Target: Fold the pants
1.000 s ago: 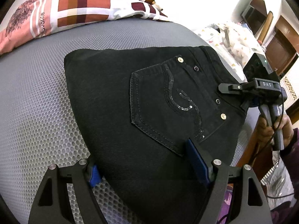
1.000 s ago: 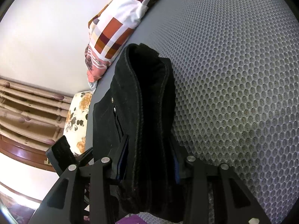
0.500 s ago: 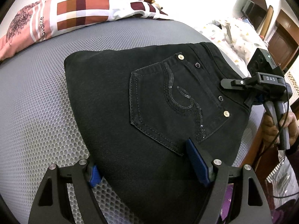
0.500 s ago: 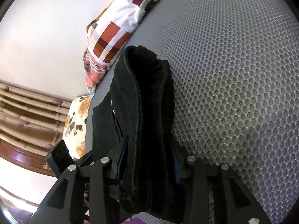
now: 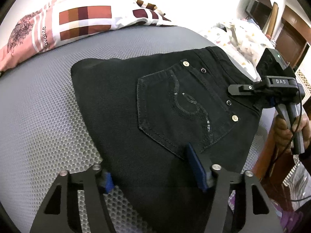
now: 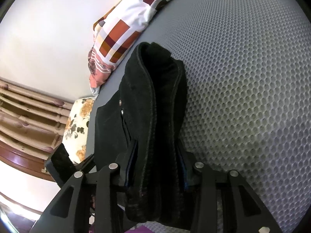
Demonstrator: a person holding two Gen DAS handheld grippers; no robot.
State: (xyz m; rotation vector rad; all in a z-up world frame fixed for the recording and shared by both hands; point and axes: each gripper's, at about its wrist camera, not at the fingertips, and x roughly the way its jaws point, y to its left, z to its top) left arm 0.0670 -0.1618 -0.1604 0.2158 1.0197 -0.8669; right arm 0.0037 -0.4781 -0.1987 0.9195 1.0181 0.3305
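Left wrist view shows folded pants (image 5: 155, 116), waistband toward right hand-held gripper (image 5: 258, 104); left hand-held gripper (image 5: 153, 176) spread. Right wrist view alone shows right hand-held gripper (image 6: 155, 167) clenching stacked pants (image 6: 155, 104) edges.

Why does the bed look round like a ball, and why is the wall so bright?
Left wrist view: the fisheye lens bends the bed into a bulge, and the wall behind the pillow is washed out white. Right wrist view: same bending, and the pants are too dark to show folds.

Wrist cams close, both on pants (image 5: 147, 104)
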